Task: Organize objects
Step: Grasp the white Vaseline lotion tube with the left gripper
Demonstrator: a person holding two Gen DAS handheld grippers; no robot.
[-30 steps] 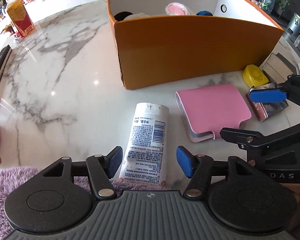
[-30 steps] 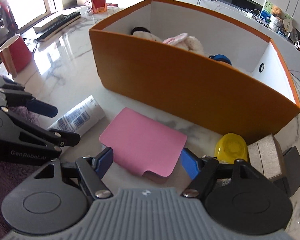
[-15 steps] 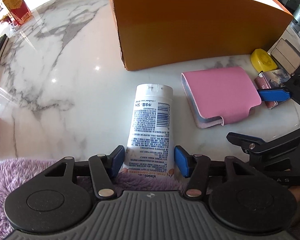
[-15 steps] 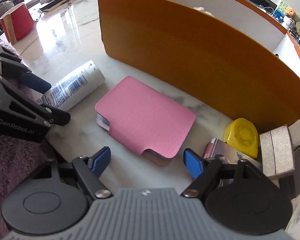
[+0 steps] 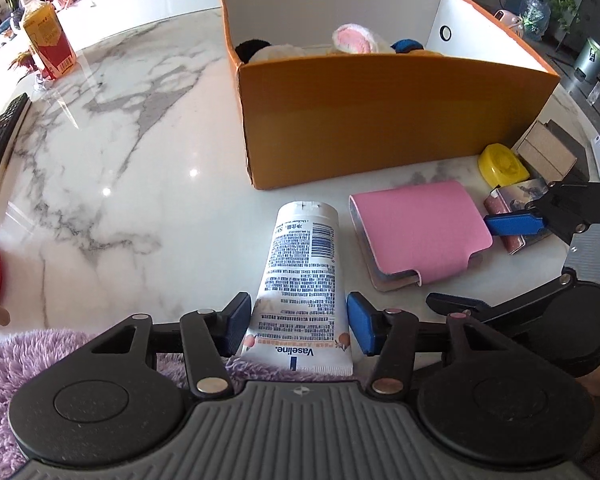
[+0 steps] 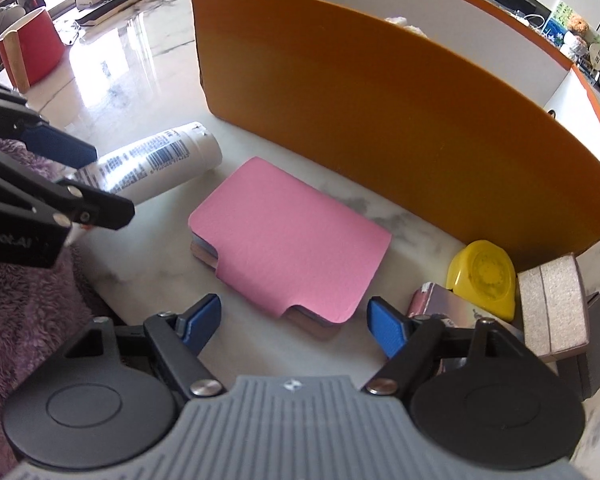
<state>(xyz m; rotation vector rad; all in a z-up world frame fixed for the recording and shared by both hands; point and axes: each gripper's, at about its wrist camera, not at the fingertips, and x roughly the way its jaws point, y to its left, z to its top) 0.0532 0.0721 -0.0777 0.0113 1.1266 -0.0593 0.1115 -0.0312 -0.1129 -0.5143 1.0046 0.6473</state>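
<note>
A white Vaseline tube (image 5: 302,276) lies on the marble table, its crimped end between the blue pads of my left gripper (image 5: 299,330), which is shut on it. The tube also shows in the right wrist view (image 6: 156,162). A pink wallet (image 6: 288,240) lies flat just ahead of my right gripper (image 6: 294,326), which is open with its pads either side of the wallet's near flap, not touching. The wallet also shows in the left wrist view (image 5: 420,228). The orange box (image 5: 380,128) stands behind both and holds soft toys (image 5: 352,40).
A yellow round case (image 6: 484,274), a small pinkish box (image 6: 444,304) and grey sponge blocks (image 6: 552,304) lie right of the wallet. A purple fluffy cloth (image 5: 4,380) lies at the near edge. A red cup (image 6: 32,48), a keyboard (image 5: 0,144) and a red carton (image 5: 46,42) are at the left.
My left gripper has closed in on the tube's crimped end and now grips it. My right gripper has dropped lower and nearer the wallet, jaws still wide.
</note>
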